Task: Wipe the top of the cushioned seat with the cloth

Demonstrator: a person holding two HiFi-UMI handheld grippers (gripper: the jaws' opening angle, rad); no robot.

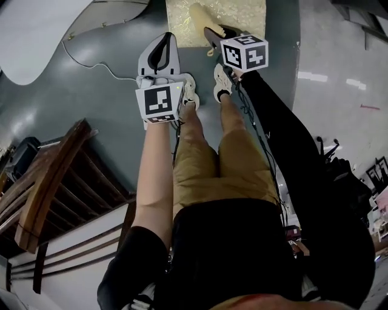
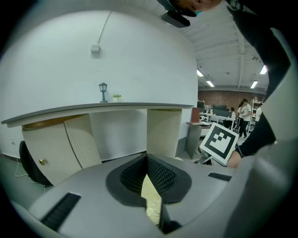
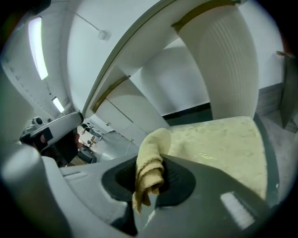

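wooden chair (image 1: 51, 181): far left of the head view, on the floor (image 1: 109, 103), well apart from both grippers.
left gripper (image 1: 165, 41): held out over the floor, just short of the seat's near edge. Fingers together at the tips, holding nothing.
left gripper view only: a sliver of pale yellow shows through the slit behind the fingers (image 2: 160, 174). Beyond them are a curved white wall with a ledge, a small lamp figure (image 2: 103, 91) on it, and the right gripper's marker cube (image 2: 219, 142) at right.
cushioned seat (image 1: 242, 15): top centre of the head view, pale gold patterned top, straight ahead of the person's shoes (image 1: 222, 82).
cloth (image 1: 199, 13): tan and bunched, clamped in the right gripper. Its free end is over the seat's near-left part (contact with the seat can't be told).
right gripper (image 1: 213, 33): reaches over the seat's near edge, fingers closed tight on the cloth.
right gripper view only: the cloth (image 3: 150, 162) folds up out of the fingers (image 3: 174, 179), with a frayed end hanging below. The seat top (image 3: 223, 144) spreads out to the right, with a ribbed white column behind it.
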